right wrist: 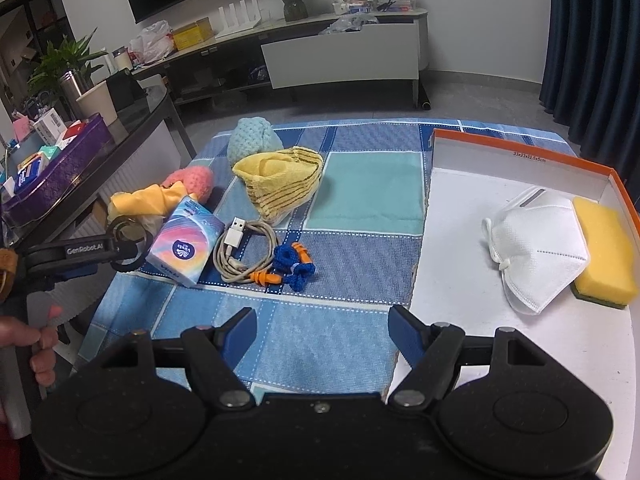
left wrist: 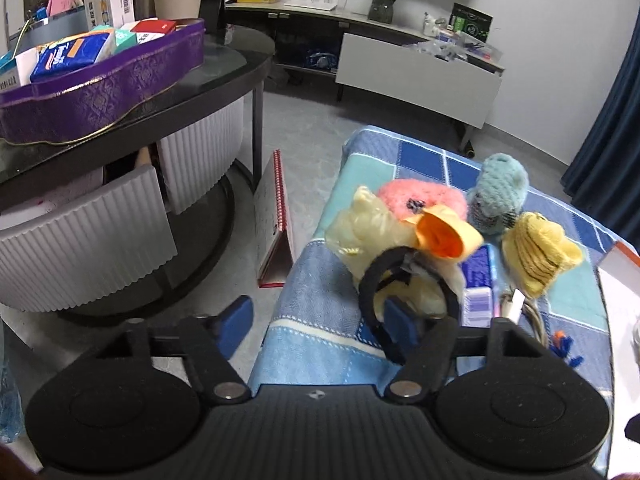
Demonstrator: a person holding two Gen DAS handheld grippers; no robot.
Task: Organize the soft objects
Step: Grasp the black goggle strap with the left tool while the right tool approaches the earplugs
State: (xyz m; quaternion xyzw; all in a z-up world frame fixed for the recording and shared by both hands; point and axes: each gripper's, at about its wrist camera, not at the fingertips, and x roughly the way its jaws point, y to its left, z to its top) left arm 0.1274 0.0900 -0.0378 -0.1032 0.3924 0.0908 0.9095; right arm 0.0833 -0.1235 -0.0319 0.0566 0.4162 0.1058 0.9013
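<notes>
On the blue checked cloth (right wrist: 328,320) lie a yellow rubber glove (left wrist: 372,232), a pink crocheted piece (left wrist: 424,196), a teal crocheted piece (left wrist: 500,188) and a yellow striped knit (left wrist: 536,256). My left gripper (left wrist: 318,316) hovers at the cloth's left edge with its jaws apart and nothing pressed between them. Its right finger sits inside a black ring (left wrist: 408,300) that rests against the glove. My right gripper (right wrist: 322,332) stands open over the cloth's near edge. A white mask (right wrist: 536,248) and a yellow sponge (right wrist: 604,248) lie in the orange-rimmed tray (right wrist: 520,152).
A tissue pack (right wrist: 186,244), a USB cable (right wrist: 244,252) and blue-corded orange earplugs (right wrist: 292,268) lie mid-cloth. A dark coffee table (left wrist: 224,76) with a purple box (left wrist: 100,84) stands to the left. A red calendar (left wrist: 276,216) stands on the floor. A hand (right wrist: 36,340) holds the left gripper.
</notes>
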